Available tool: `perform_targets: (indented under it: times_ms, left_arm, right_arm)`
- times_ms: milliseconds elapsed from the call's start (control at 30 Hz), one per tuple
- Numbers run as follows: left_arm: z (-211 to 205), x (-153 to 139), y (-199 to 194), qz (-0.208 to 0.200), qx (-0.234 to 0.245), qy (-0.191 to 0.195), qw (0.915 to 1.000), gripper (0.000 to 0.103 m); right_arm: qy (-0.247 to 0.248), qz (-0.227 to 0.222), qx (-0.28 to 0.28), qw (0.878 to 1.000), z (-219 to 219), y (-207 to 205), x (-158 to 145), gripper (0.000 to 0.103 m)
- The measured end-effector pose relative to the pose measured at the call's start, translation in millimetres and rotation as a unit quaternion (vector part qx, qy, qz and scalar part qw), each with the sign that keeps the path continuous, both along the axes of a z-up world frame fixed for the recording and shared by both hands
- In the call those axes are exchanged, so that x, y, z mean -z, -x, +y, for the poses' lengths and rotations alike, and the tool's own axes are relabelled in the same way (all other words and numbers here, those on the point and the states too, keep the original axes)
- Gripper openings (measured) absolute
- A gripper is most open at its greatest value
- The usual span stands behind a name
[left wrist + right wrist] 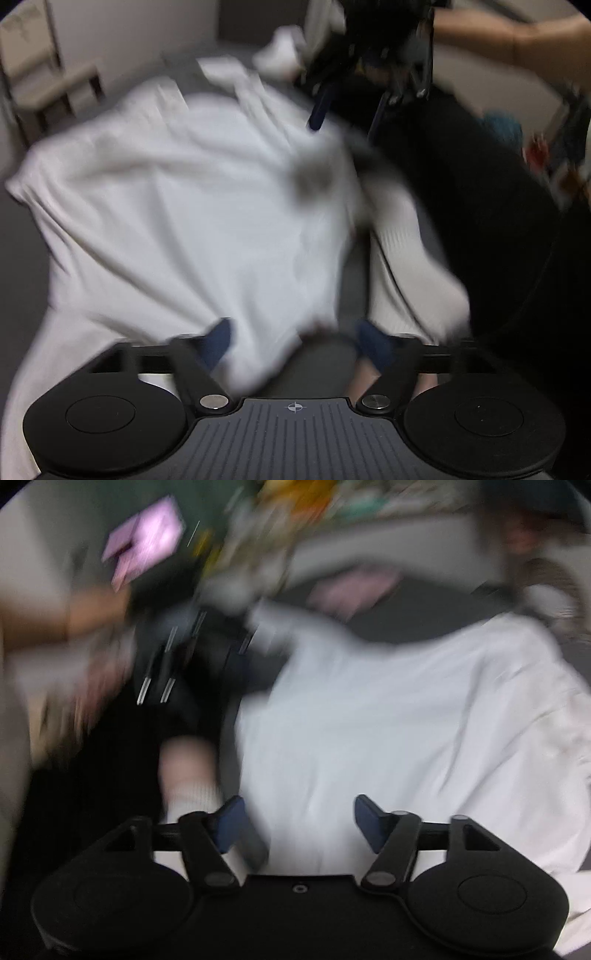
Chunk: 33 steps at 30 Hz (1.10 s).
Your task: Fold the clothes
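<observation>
1. White garment (192, 206): spread crumpled over a dark grey surface (22, 266), filling the middle of both views; heavily blurred.
2. Left claw (295, 343): jaws wide apart, cloth bunched between them; grip on it cannot be told.
3. Right claw (299, 821): jaws wide apart over the near edge of the garment, nothing clamped.
4. Black clothing (480, 221): right of the garment in the left wrist view.
5. White ribbed sock (194, 794): near left of the right claw.

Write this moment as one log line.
left gripper: open | right gripper: open | white shirt: spread, unheld | views: blurred
</observation>
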<state>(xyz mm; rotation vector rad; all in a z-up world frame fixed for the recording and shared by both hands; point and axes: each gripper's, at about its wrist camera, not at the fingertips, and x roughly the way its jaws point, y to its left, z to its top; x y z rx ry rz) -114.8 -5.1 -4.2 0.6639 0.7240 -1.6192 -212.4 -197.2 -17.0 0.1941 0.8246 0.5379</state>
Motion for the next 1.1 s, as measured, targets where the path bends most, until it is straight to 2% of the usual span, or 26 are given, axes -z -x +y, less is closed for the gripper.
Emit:
perform_targets:
  times_ms: [67,100,133,200,300,367,400,467,600,667,733,833,967,1000,1033,1100]
  left_arm:
    - [0,-12,-18,-0.016,-0.062,0.063,0.9959,0.098]
    - [-5,-14,-30,-0.024,-0.100,0.080,0.9915,0.099]
    - [-12,-14,-41,-0.031,-0.139,0.091,0.9856,0.099]
    - [-30,-6,-65,-0.033,-0.225,0.100,0.9686,0.099]
    - [-53,21,-95,-0.006,-0.317,0.109,0.9421,0.099]
    - [-57,44,-105,0.032,-0.344,0.117,0.9311,0.099]
    - [-58,54,-105,0.047,-0.349,0.118,0.9286,0.099]
    - [-61,72,-98,0.065,-0.341,0.112,0.9311,0.099]
    - [-65,96,-81,0.073,-0.281,0.084,0.9532,0.099]
    - [-66,103,-77,0.079,-0.248,0.071,0.9630,0.099]
    - [-70,109,-75,0.083,-0.227,0.049,0.9692,0.099]
    - [-73,111,-73,0.078,-0.205,0.029,0.9752,0.099]
    - [-67,111,-79,0.088,-0.203,0.021,0.9750,0.099]
    - [-65,112,-79,0.089,-0.200,0.022,0.9755,0.099]
    - [-64,112,-78,0.084,-0.194,0.021,0.9772,0.099]
    - [-65,111,-74,0.065,-0.179,0.015,0.9816,0.099]
  right_arm:
    - [-0.035,-0.042,0.064,0.996,-16,-19,-20,0.074]
    - [-0.044,-0.061,0.092,0.993,-23,-31,-30,0.074]
    - [-0.038,-0.074,0.117,0.990,-25,-47,-40,0.074]
    - [-0.009,-0.080,0.161,0.984,-26,-88,-59,0.074]
    - [0.053,-0.048,0.216,0.974,-21,-159,-70,0.072]
    - [0.068,-0.008,0.238,0.969,-17,-211,-60,0.064]
    - [0.074,0.012,0.247,0.966,-14,-237,-53,0.060]
    - [0.090,0.049,0.254,0.962,-9,-285,-36,0.055]
    - [0.151,0.114,0.258,0.947,-2,-360,15,0.046]
    - [0.199,0.140,0.263,0.934,5,-393,41,0.043]
    - [0.233,0.164,0.275,0.918,10,-417,62,0.037]
    - [0.233,0.192,0.288,0.909,7,-435,83,0.033]
    - [0.267,0.212,0.294,0.893,11,-449,105,0.025]
    - [0.272,0.207,0.297,0.892,12,-450,105,0.018]
    - [0.279,0.204,0.300,0.889,11,-451,104,0.001]
    - [0.282,0.190,0.306,0.889,7,-450,94,0.002]
